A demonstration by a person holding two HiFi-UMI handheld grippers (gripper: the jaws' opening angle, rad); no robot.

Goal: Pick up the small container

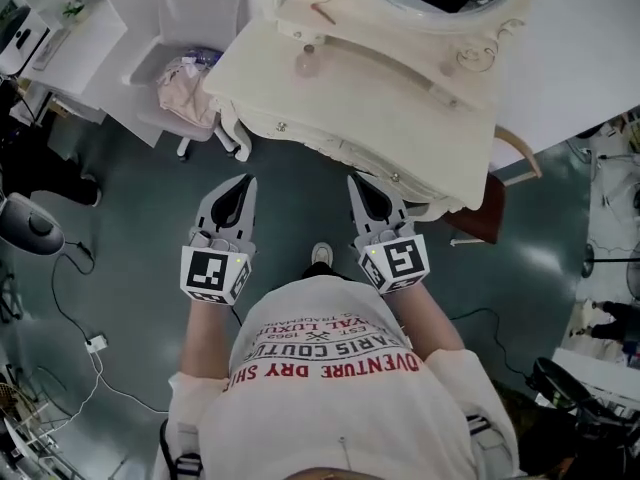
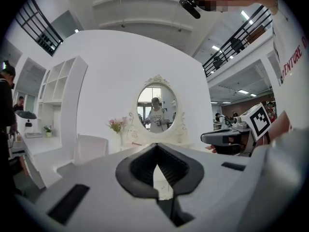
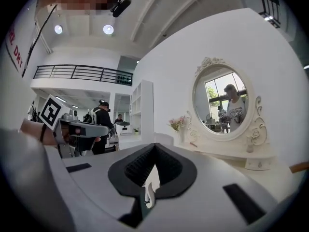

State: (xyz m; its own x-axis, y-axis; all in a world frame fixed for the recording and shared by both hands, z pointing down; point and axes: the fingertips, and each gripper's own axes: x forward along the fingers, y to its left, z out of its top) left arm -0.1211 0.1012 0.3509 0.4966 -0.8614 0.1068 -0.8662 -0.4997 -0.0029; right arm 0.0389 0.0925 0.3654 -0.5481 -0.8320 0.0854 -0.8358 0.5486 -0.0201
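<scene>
Together, empty: left tongs (image 1: 246, 179), right tongs (image 1: 353, 179), mid-frame. Open one before reaching container (image 1: 307, 63), counter (image 1: 400, 103) top centre.

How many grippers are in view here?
2. The left gripper and the right gripper are side by side before the dressing table, both shut and empty.

Left gripper (image 1: 238, 188): jaws together, empty | right gripper (image 1: 361, 186): jaws together, empty | both side by side, pointing forward.
</scene>
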